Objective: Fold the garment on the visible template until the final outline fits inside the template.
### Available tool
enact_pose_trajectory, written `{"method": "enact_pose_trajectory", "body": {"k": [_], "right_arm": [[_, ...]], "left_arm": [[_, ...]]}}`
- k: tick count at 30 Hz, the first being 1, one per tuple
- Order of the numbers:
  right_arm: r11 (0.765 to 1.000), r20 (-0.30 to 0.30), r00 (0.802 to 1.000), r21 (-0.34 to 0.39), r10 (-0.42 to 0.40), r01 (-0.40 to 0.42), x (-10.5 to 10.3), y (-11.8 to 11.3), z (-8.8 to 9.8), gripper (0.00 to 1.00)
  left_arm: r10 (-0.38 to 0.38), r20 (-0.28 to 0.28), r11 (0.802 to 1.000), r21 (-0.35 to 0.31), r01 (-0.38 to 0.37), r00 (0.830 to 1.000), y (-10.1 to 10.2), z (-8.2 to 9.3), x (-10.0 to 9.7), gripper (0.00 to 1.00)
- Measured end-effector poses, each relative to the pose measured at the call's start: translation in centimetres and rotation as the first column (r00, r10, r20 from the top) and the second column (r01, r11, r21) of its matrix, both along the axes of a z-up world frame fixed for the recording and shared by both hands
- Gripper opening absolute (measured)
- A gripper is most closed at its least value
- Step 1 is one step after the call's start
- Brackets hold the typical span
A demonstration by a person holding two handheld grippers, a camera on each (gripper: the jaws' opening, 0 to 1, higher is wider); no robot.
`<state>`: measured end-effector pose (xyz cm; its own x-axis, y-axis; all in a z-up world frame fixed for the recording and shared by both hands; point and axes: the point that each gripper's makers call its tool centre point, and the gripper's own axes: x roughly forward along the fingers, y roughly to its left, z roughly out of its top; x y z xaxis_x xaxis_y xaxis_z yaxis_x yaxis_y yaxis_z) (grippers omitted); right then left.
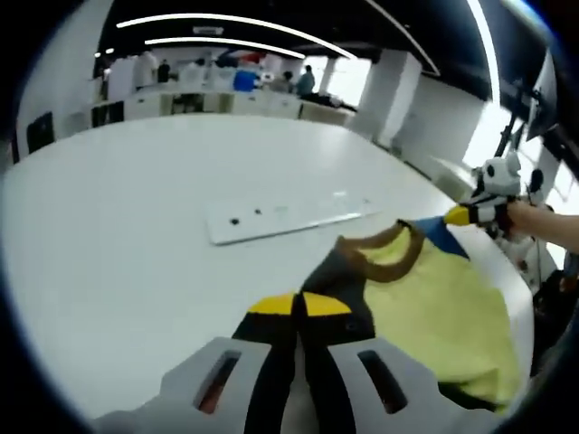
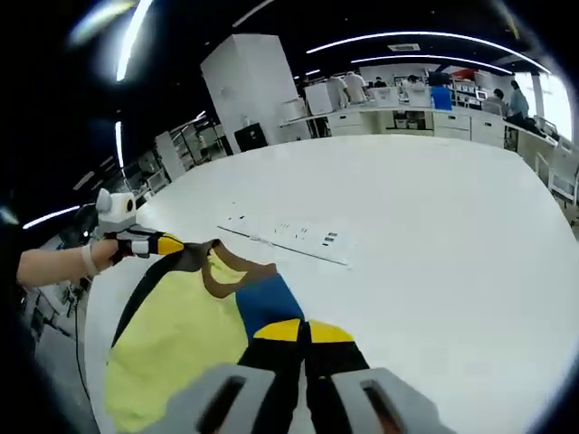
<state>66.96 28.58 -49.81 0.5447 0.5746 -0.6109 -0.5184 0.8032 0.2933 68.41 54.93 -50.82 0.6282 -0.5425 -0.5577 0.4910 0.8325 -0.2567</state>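
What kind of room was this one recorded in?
Probably an open-plan office or lab: a large white table with a flush power-socket panel, white cabinets behind, people at the back, strip ceiling lights.

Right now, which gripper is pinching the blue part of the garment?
The right gripper: its jaws close on the blue shoulder panel. The left gripper clamps the dark shoulder of the garment instead.

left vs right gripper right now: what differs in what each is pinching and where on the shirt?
The left gripper is shut on a dark shoulder of the garment; the right gripper is shut on the blue shoulder. In the left gripper view the right gripper sits far right past the brown collar; in the right gripper view the left one sits far left. Both have yellow-tipped jaws and hold the garment over the white table.
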Motion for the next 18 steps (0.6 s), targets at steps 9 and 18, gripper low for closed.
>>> {"method": "enact_pose_trajectory", "body": {"k": [9, 18], "right_arm": [[1.0, -0.035, 0.999, -0.022, -0.004, 0.003, 0.0, 0.0, -1.4, 0.0], [0.999, -0.05, 0.999, -0.032, -0.009, 0.007, -0.1, 0.0, -2.1, 0.0]], "left_arm": [[-0.007, -0.029, 1.0, 0.027, 0.007, 1.0, 0.1, -1.3, -0.3, 0.0], [-0.011, -0.034, 0.999, 0.042, 0.012, 0.999, 0.0, -1.8, -0.4, 0.0]]}}
